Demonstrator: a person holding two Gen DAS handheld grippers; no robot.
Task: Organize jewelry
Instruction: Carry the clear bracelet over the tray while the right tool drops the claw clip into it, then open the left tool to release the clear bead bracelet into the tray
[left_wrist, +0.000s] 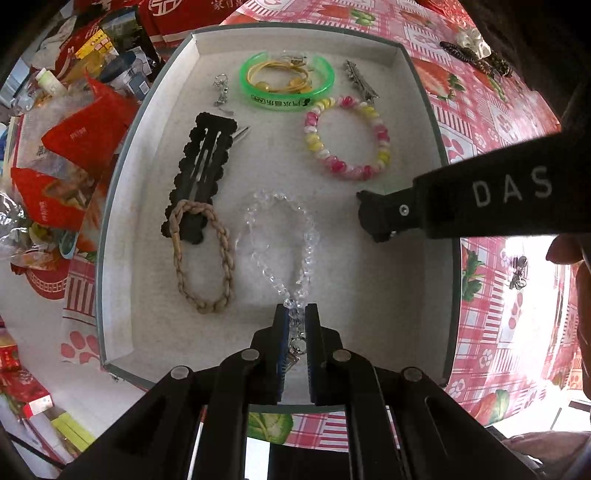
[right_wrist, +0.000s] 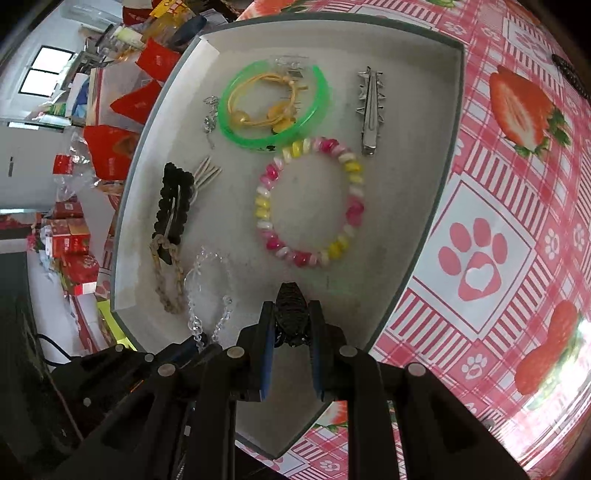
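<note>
We have the left gripper (left_wrist: 295, 314) clamped tight on the clear bead bracelet (left_wrist: 280, 240) at its clasp end; the loop lies on the floor of the grey tray (left_wrist: 114, 229), beside the braided cord (left_wrist: 201, 258). The beads look hard and slick on a limp string, so it will likely drape and swing; the clasp end seems the best hold. The right gripper (right_wrist: 291, 314) is pinched narrow on a small dark ribbed piece (right_wrist: 291, 314), probably a hair tie, low over the tray's bare corner. Light, springy, low risk.
</note>
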